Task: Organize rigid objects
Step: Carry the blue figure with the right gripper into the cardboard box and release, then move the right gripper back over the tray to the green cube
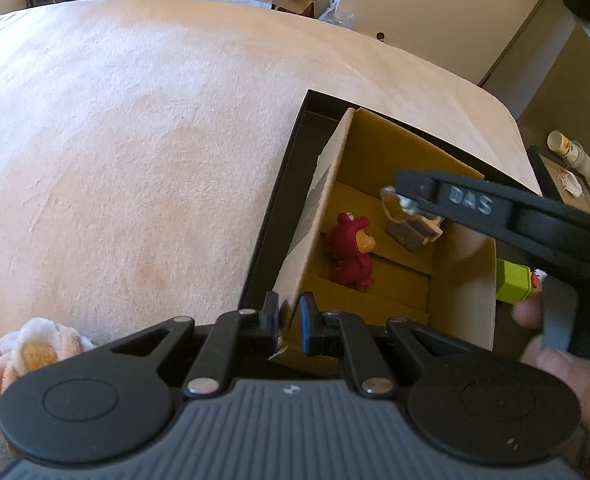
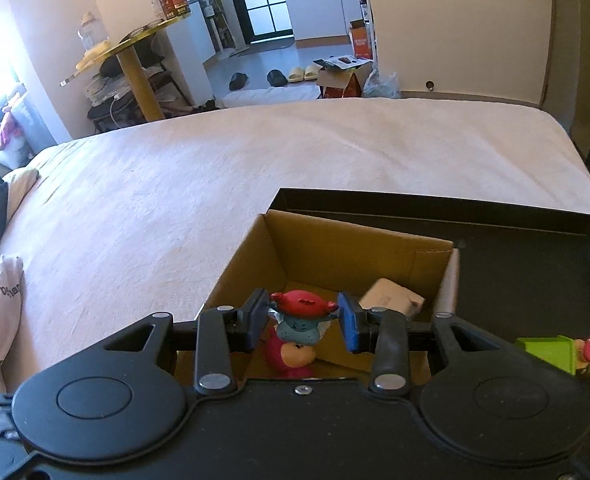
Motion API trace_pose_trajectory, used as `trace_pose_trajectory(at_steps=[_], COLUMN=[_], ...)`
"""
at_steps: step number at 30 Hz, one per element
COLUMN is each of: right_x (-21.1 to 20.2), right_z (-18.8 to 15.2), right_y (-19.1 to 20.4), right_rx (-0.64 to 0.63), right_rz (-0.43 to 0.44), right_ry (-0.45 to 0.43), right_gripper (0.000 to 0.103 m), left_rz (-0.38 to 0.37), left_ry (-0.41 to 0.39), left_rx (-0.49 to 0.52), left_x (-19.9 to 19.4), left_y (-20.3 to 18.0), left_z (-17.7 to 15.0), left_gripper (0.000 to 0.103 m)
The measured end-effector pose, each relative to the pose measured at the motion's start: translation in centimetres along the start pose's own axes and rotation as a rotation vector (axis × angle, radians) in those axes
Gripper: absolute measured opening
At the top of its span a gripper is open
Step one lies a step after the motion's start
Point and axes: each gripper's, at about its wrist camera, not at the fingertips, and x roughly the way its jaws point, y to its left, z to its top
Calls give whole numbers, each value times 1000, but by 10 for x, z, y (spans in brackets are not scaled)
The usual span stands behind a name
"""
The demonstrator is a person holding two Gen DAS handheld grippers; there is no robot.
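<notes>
Two grippers are at work over the box (image 2: 335, 248), which sits in a black tray (image 2: 535, 256) on the bed (image 1: 135, 140). Your left gripper (image 1: 289, 322) is clamped tight on the near corner of the box's left wall, one pad outside the cardboard and one inside. Your right gripper (image 2: 301, 322) holds a small figure (image 2: 301, 316) with a red hat and blue-grey face, pinched between its blue pads above the open box; the jaws stand narrow around it. In the left wrist view, that gripper reaches in from the right across the box, and only a blurred glimpse of the figure shows at its tip.

Inside the box, a red toy (image 1: 351, 250) lies on the bottom near the left wall, directly under the held figure in the right wrist view. A grey block (image 1: 409, 234) rests farther in, toward the right wall, apart from the red toy.

Outside the box, just beside its right wall, a green block (image 1: 513, 282) lies in the tray. Your hand (image 1: 567, 364) shows at the right edge of the left wrist view.
</notes>
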Motion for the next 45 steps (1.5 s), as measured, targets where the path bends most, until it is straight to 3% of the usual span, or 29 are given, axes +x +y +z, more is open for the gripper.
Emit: trace_pose_trajectory(at_steps=[12,26,45], right_x=[9,-41,-74], right_z=[12,3,-44], right_y=[3,-30,-100], right_rx=[45,83,138], right_rz=[29,51,-122], right_ry=[-18,-26,-12], right_gripper=[40,42,43], left_rz=[6,20,36], left_ry=[-2,-8,-18], left_rx=[-12,2,21], left_x=[1,-1,-5], left_y=[0,-3,-7], left_z=[1,-1,-2], left_gripper=[10,10,10])
